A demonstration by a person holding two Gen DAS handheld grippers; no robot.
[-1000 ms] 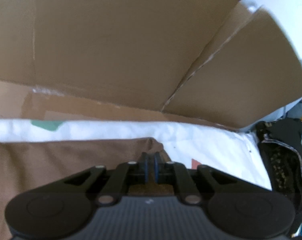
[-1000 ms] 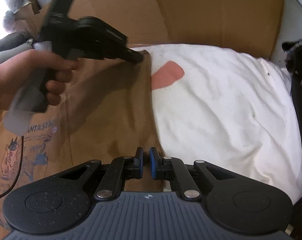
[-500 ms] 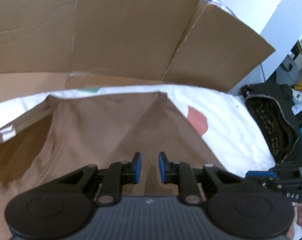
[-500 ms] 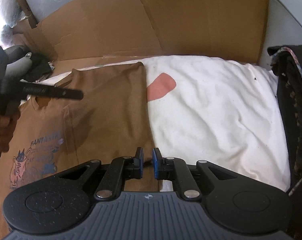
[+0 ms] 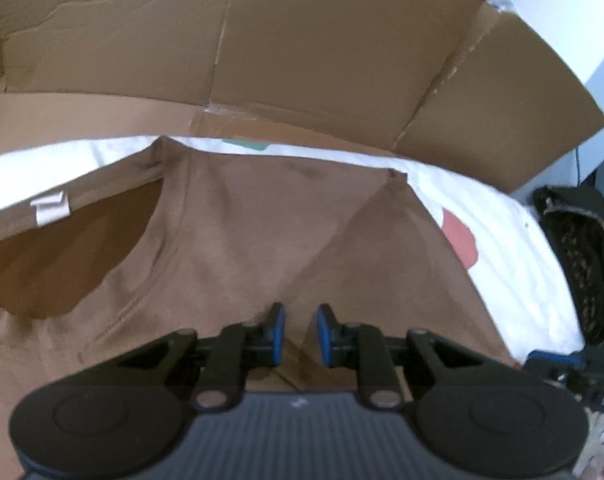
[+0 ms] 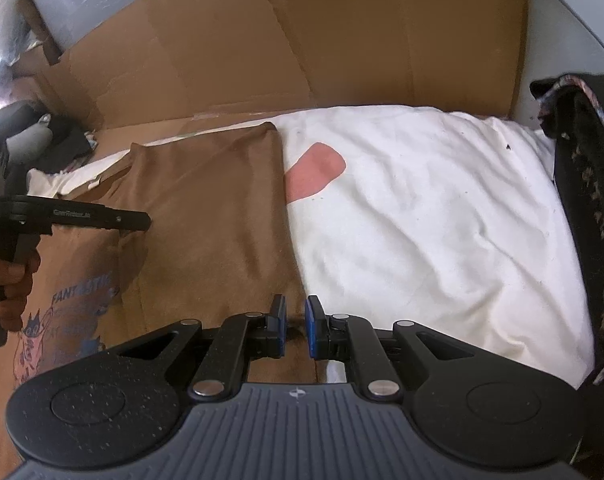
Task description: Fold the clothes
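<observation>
1. Left wrist view: left gripper [image 5: 297,334], jaws opening, nothing between them, above the brown T-shirt [image 5: 237,248].
2. Right gripper [image 6: 294,328]: narrow gap, straddling the shirt's right edge; grip uncertain.
3. T-shirt: on white sheet [image 6: 422,208]; cardboard [image 6: 302,40] at 12 o'clock.

Flattened cardboard [image 6: 342,40] propped up behind a white sheet [image 6: 442,220] with a pink patch [image 6: 316,172] — white wall [image 5: 598,60] right, dark patterned fabric [image 6: 586,200] alongside.
</observation>
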